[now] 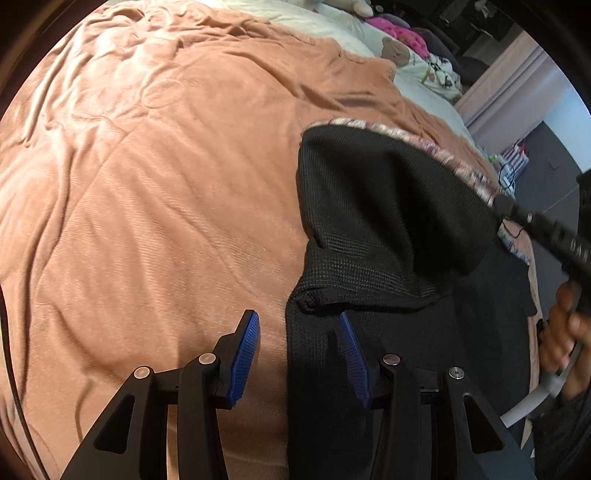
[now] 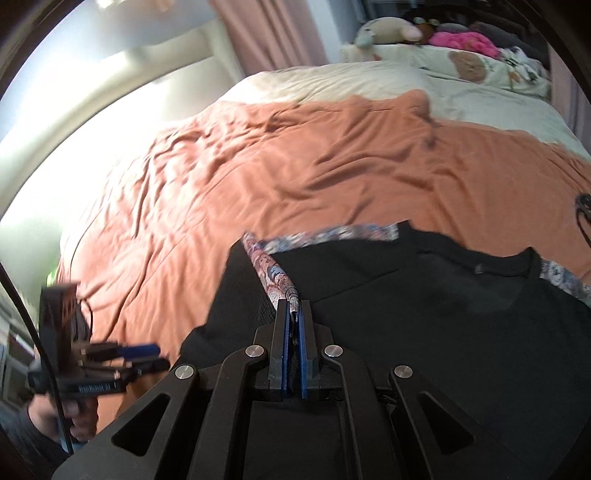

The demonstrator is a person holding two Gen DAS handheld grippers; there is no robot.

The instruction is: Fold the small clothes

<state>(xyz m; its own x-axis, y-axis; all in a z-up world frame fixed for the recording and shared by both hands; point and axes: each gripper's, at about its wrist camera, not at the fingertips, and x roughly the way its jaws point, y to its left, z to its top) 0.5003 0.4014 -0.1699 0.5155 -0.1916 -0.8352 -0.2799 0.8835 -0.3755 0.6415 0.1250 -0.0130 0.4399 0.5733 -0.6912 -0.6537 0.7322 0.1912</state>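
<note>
A black knit garment (image 1: 369, 229) with a patterned hem (image 1: 424, 142) lies on the orange blanket (image 1: 166, 184). My right gripper (image 2: 293, 304) is shut on the patterned hem (image 2: 273, 273) and holds that part of the black garment (image 2: 443, 314) raised off the bed; in the left wrist view the right gripper (image 1: 502, 205) comes in from the right edge. My left gripper (image 1: 298, 319) stands open low over the garment's left edge, one blue pad above the cloth and the other above the blanket, pressing on nothing. In the right wrist view the left gripper (image 2: 160, 356) is at the lower left.
The orange blanket (image 2: 295, 166) covers most of the bed, over a cream sheet (image 2: 332, 81). Pillows, plush toys (image 2: 388, 31) and a pink bundle (image 2: 465, 40) lie at the head. A dark cable (image 2: 583, 210) rests at the right. Curtains (image 2: 269, 33) hang beyond. A hand (image 1: 565, 332) grips the right tool.
</note>
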